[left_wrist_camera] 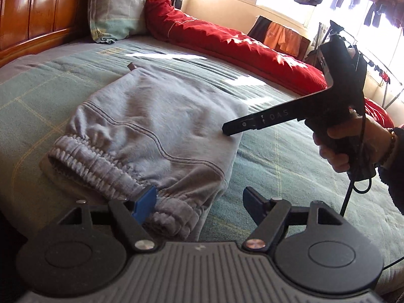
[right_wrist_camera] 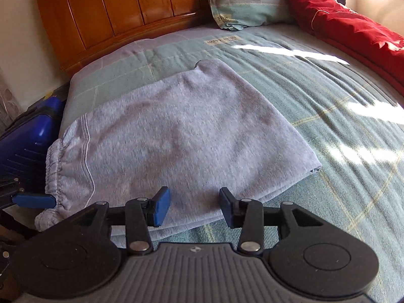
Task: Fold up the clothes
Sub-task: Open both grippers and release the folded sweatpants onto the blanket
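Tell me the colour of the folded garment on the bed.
Light grey-blue, with an elastic waistband; the folded garment shows best in the right wrist view, lying on the green checked bedspread.

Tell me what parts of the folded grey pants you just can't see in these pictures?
- Legs of the grey pants: both views, folded under the top layer.
- Waistband near end: left wrist view, behind the left gripper and its body.
- Near edge of the pants: right wrist view, behind the right gripper.
- Brown tab at the far corner: too small to identify.
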{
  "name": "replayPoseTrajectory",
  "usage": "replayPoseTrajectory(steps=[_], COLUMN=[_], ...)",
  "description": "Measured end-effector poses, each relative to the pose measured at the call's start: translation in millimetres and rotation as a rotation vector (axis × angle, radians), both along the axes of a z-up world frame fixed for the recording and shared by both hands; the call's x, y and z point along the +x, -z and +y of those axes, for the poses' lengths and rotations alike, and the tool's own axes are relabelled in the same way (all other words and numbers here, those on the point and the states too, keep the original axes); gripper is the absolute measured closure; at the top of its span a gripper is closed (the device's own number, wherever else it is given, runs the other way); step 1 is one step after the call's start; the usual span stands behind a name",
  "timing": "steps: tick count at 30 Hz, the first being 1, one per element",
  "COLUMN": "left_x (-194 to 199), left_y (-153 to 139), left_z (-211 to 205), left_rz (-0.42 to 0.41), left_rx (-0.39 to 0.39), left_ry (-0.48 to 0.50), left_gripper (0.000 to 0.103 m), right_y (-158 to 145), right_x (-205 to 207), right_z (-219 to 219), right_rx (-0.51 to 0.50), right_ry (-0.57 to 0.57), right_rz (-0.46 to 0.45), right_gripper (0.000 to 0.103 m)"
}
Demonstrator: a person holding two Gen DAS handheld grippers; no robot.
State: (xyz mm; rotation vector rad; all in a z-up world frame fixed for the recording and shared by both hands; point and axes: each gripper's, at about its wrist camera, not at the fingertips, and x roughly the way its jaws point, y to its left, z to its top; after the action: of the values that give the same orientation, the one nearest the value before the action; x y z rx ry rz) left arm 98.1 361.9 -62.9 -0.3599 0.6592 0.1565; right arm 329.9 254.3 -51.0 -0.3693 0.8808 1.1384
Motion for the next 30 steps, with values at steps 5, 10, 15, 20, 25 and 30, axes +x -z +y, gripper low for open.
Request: replayPoseTrajectory(steps=[5,10,15,20,25,30], left_x=[-7,12,0,-16,-33,-56], left_y=[-20,6,-4,-30,-40,-29], left_z=[23,44,23,1,-20,-35], left_rz=[-0.105,0.044,0.028,-0.012,-0.018,-0.013], left_rx=[0.016,-0.003,0.093,0.17,0.198,0.284], left_ry=[-0.068,-0.183,-0.181,-0.186,-0.182,-0.206], left_gripper=[0.021,0.022,0.021,0.018,0.015,0.014], right_y=[-20,-24,-7,-33,-55,-70], right_x=[-15,-36,-46,-55,-74,-64], right_z=[-5,4,7,-14,-17,18], right_rx=[0.05,0.066,-0.013,0.059,0.098,0.097], right_ry=[-0.029,-0.066,-0.063,-0.027,-0.043,-0.096], right_rz=[-0.018,-0.037,-0.052,-0.03,-0.099,-0.135], right_gripper=[0.053,0.048,0.046,0.041,0.037,0.08])
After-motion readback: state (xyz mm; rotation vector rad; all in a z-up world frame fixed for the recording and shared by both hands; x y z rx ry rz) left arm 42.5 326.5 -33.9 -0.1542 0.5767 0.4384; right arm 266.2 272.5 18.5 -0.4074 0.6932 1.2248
